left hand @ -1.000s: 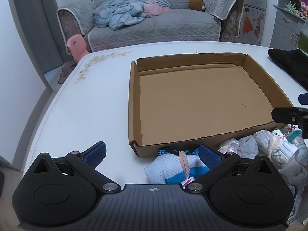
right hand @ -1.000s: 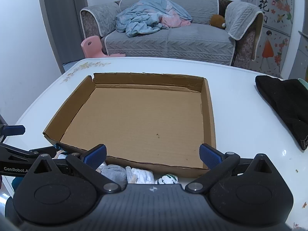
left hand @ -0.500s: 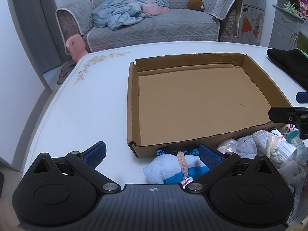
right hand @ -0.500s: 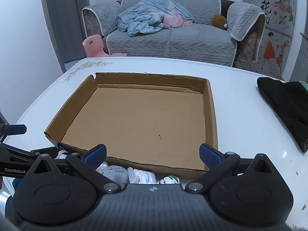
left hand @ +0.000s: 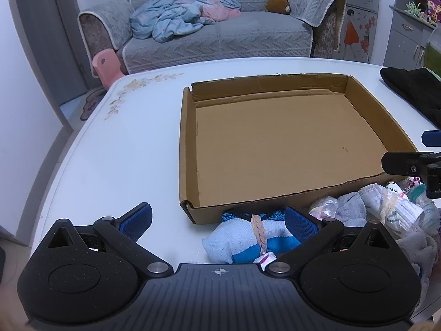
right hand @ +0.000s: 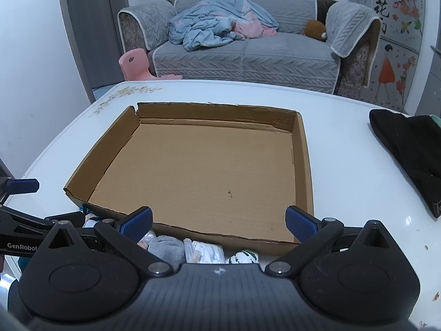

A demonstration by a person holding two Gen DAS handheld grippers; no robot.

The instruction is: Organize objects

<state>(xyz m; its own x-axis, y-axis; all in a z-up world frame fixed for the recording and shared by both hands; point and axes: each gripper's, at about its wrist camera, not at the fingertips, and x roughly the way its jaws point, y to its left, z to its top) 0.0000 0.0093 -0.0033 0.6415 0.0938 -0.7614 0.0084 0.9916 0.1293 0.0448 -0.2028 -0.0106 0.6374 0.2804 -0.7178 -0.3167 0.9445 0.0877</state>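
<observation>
A shallow, empty cardboard tray lies on the white table. Before its near wall lies a pile of rolled socks: a white-and-blue pair tied with a braided band, grey socks and white bundles. My left gripper is open, low over the table, with the blue-and-white pair between its fingers but not touched. My right gripper is open above the sock pile, at the tray's near wall.
A black knit cloth lies on the table right of the tray. The table has a curved left edge. A grey sofa with a blue blanket and a pink stool stand beyond the table.
Both grippers have drifted only slightly; the view of the tray shifted a little. The fingers stay open and the socks have not moved.
</observation>
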